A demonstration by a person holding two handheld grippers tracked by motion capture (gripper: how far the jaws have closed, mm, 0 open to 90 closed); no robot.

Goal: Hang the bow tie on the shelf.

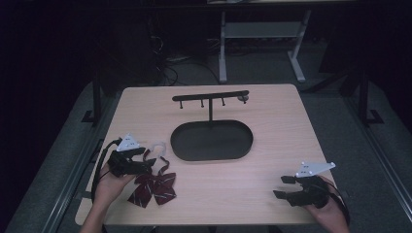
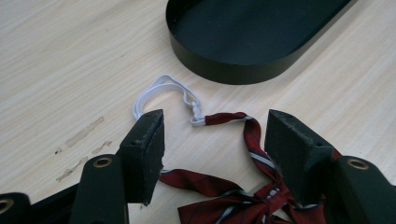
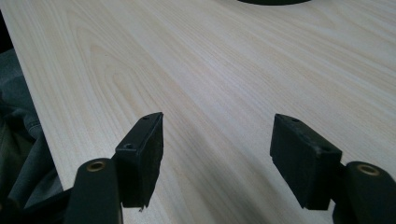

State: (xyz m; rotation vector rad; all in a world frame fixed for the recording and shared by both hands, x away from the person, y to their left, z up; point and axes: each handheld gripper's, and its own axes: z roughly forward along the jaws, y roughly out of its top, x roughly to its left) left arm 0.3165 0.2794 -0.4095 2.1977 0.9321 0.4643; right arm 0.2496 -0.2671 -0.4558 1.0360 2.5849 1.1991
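Observation:
A dark red striped bow tie (image 1: 155, 188) lies on the table near the front left, its white elastic strap (image 1: 158, 145) curling toward the tray. My left gripper (image 1: 149, 160) hovers over it, open. In the left gripper view the bow tie (image 2: 219, 200) and its red band run between the wide jaws of that gripper (image 2: 215, 121) without touching the pads; the white strap (image 2: 161, 86) lies just beyond the tips. My right gripper (image 1: 282, 187) rests at the front right, open, and in its own view the gripper (image 3: 217, 123) has bare wood between its jaws.
A black oval tray (image 1: 212, 158) sits mid-table, with an upright post carrying a black hook bar (image 1: 210, 95) behind it. The tray's wall (image 2: 233, 70) is close ahead of the left gripper. Table edges are near both hands. A white desk frame stands behind.

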